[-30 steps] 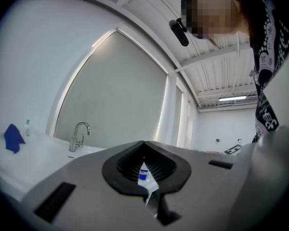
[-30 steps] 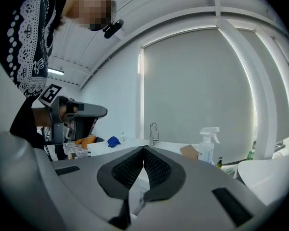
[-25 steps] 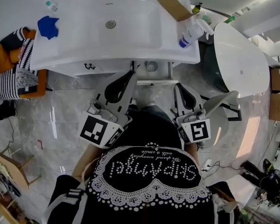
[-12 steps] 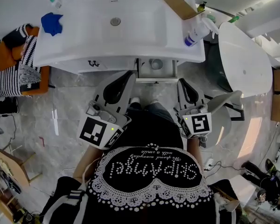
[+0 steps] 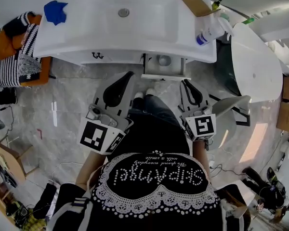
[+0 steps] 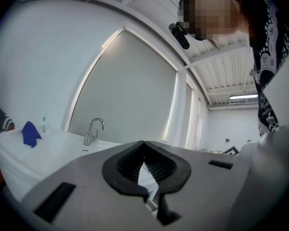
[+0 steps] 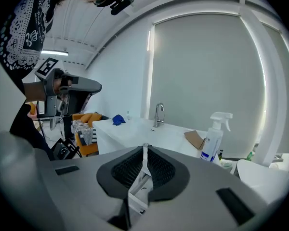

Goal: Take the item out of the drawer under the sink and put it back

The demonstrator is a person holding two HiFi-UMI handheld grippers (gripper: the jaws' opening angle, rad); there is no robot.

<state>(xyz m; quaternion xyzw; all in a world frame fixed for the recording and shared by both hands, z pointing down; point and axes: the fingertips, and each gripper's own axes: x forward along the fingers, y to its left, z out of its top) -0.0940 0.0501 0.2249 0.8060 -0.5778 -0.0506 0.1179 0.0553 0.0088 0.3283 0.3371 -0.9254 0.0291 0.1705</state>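
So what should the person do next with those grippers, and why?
Probably lower the right gripper toward the drawer and part its jaws. It and the left gripper are shut and empty; the drawer stands open under the sink, with a round item showing inside.

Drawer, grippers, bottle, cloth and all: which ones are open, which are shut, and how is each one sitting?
drawer: pulled open under the sink.
round item: lying inside the drawer.
left gripper: jaws shut, nothing between them.
right gripper: jaws shut, nothing between them.
spray bottle: standing upright on the sink top.
blue cloth: crumpled on the sink top.
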